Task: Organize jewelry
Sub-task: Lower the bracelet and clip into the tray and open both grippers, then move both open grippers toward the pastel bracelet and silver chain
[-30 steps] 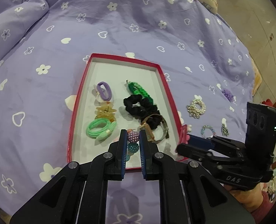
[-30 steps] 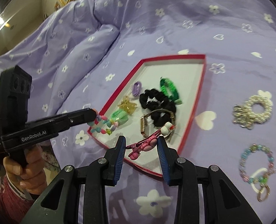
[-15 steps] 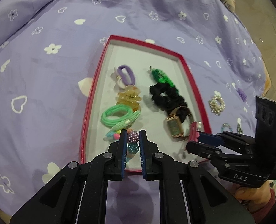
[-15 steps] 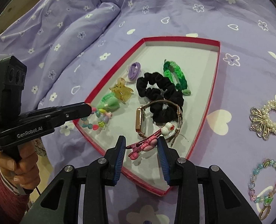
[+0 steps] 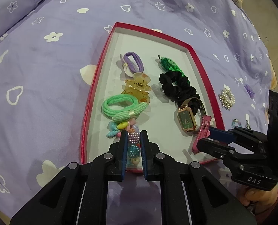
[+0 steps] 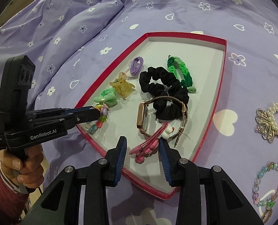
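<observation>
**Both grippers holding pieces over red tray**

Left gripper is clamping a beaded bracelet at the near edge of the red tray, its beads trailing onto the tray floor beside the mint hair tie. Right gripper is sitting around a pink hair clip, jaws fairly wide; contact unclear, can't tell if gripping. Clip is crowding against the gold watch and black scrunchie. Amber claw clip, purple hair tie and green braided band are lying further in. Pearl scrunchie and pastel bead bracelet are lying outside on the purple bedsheet.
</observation>
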Motion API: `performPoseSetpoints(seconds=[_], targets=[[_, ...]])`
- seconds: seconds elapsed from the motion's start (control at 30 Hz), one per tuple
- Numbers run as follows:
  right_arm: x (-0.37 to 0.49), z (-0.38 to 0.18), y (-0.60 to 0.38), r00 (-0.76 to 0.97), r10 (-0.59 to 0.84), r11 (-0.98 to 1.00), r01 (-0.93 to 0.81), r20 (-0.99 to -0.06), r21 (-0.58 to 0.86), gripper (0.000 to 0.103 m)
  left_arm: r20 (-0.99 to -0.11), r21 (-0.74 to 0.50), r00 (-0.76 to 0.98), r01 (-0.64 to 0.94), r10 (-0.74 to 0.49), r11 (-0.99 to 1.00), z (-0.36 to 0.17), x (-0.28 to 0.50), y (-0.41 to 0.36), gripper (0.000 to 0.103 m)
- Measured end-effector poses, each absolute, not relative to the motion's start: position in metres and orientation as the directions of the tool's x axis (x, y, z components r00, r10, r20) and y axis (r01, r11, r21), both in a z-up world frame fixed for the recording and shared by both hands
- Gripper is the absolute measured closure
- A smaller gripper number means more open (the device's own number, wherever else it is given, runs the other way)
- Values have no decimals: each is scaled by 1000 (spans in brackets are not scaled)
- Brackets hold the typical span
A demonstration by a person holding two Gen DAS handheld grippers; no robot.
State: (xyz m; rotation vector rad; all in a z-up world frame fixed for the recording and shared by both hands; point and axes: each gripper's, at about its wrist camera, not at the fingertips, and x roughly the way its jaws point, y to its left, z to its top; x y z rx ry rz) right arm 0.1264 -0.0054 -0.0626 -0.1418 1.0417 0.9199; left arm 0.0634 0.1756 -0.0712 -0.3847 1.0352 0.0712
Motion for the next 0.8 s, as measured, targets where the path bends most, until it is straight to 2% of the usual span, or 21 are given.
performPoseSetpoints(seconds=[0.37, 0.43, 0.5, 0.73, 0.8], targets=[[124, -59, -13, 194, 585, 643, -703, -788, 304, 60, -856, -267, 505, -241, -114, 933, -69, 60, 173, 91], [122, -57, -15, 197, 589, 644, -700, -784, 308, 60, -857, -263, 503, -241, -111, 934, -68, 59, 171, 87], [120, -55, -19, 203, 592, 646, -698, -780, 309, 60, -858, -256, 503, -243, -105, 936, -67, 59, 170, 79], [116, -51, -29, 221, 595, 659, -684, -773, 312, 58, -858, -240, 506, -248, -85, 939, -63, 54, 167, 69], [115, -49, -32, 224, 603, 659, -680, -766, 320, 58, -858, -239, 507, -250, -83, 938, -61, 52, 166, 62]])
